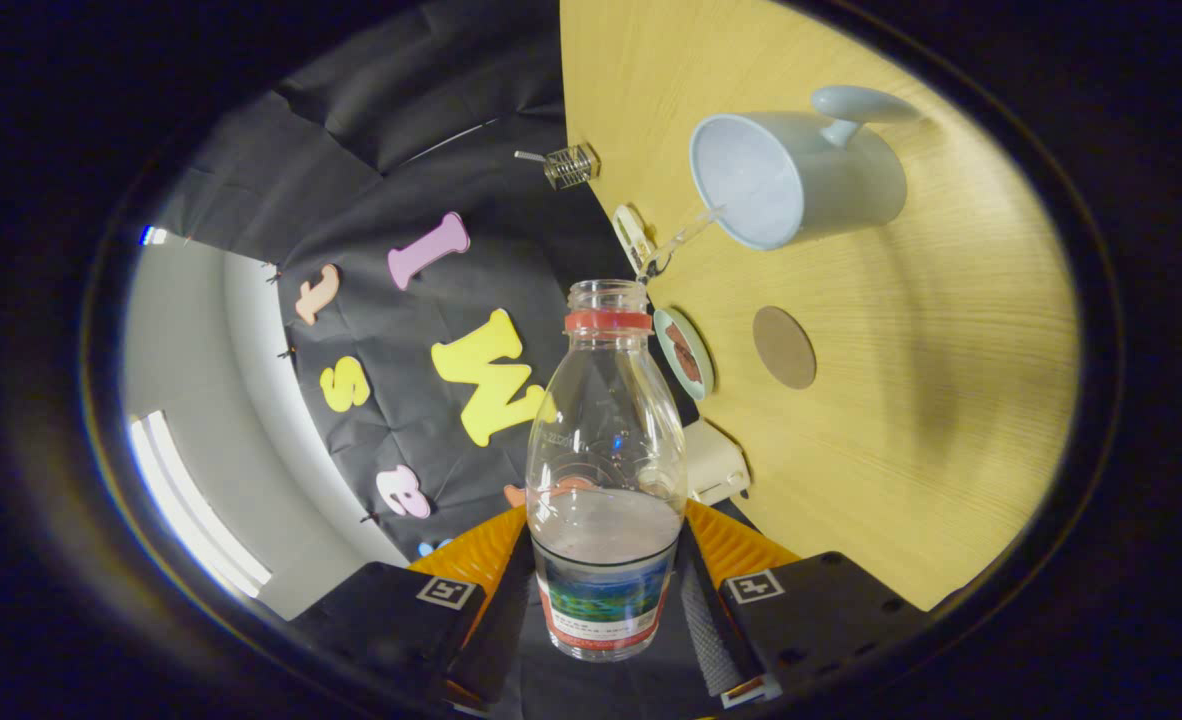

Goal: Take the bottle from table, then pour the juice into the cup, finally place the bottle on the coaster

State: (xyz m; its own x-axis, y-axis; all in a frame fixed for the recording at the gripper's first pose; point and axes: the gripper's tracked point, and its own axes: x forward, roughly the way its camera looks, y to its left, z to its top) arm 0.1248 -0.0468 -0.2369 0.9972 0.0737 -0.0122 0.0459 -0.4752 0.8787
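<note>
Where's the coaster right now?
In the gripper view, the coaster lies flat on the wooden table, beyond the held bottle, between it and the cup.

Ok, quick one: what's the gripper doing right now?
Gripper: shut on the bottle, both fingers pressing its sides; the view is rolled sideways, bottle mouth open.

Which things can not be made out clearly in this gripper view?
- Whether the cup holds any juice: its inside is in shade.
- Lower sides of the bottle, gripped between both fingers: the fingers cover them.
- Top face of the coaster: seen at a steep angle.
- The round item behind the bottle's shoulder: the bottle hides part of it.
</note>
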